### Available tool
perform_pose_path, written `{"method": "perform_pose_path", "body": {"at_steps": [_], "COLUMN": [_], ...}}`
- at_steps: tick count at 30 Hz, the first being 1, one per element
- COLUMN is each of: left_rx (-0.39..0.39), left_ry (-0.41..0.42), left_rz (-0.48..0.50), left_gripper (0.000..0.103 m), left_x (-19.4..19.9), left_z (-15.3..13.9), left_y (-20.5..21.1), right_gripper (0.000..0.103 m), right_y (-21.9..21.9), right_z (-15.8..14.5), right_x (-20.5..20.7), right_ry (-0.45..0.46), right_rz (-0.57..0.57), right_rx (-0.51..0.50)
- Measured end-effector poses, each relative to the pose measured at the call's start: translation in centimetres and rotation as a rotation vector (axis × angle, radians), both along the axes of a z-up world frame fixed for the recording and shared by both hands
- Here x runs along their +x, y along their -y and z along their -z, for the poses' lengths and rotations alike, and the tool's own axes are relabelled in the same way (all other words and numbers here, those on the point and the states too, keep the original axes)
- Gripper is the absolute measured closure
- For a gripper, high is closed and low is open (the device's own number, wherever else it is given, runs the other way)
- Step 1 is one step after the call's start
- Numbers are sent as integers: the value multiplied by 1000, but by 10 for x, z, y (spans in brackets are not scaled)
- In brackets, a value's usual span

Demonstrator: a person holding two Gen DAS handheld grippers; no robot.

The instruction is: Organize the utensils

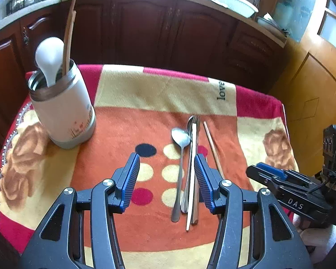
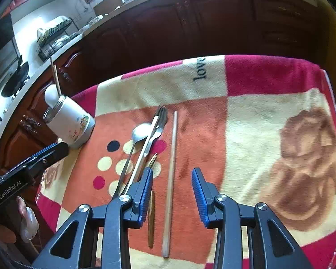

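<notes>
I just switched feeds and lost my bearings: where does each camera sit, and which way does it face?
Left wrist: on the left gripper, angled down over the blanket at the metal spoon; own open jaws and the right gripper show.
Right wrist: on the right gripper, angled down at the lone chopstick; own open jaws and the left gripper show.
Shared: utensil holder, cutlery pile, blanket, cabinets.

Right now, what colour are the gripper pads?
Blue, ribbed pads; clearest in the left wrist view.
</notes>
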State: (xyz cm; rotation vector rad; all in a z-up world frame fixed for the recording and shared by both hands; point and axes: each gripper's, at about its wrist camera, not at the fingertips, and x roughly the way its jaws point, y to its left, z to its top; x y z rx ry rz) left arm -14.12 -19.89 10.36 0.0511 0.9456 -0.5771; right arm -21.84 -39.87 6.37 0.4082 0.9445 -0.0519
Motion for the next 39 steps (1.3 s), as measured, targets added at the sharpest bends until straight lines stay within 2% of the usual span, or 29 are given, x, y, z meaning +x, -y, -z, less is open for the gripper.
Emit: {"method": "perform_pose_path", "body": {"at_steps": [4, 10, 17, 18, 19, 24, 33, 39], "left_rx": [14, 23, 32, 31, 28, 6, -89, -96], "left_ry": [-29, -45, -77, -81, -89, -157, -317, -384], "left_rz": [-2, -10, -19, -17, -16, 2, -29, -22], "left_gripper": [53, 53, 53, 53, 53, 53, 53, 54], "left_x": [5, 13, 30, 32, 36, 58, 100, 112], "left_z": [11, 20, 30, 31, 33, 44, 68, 80], "left_y": [2, -1, -1, 0, 2, 15, 38, 59], "right_gripper": [79, 80, 80, 84, 95, 96, 96, 96], "right_y": [-9, -16, -5, -3, -1, 8, 27, 30], "right_z": [12, 34, 59, 60, 60, 58, 67, 73], "right_x": [14, 45, 76, 76, 77, 66, 56, 60], "right_ry": [-6, -46, -115, -106, -103, -83, -76, -91], "right_rz": [-46, -75, -49, -48, -50, -62, -56, -69], "right_rx": [58, 119, 195, 207, 210, 199, 298, 360]}}
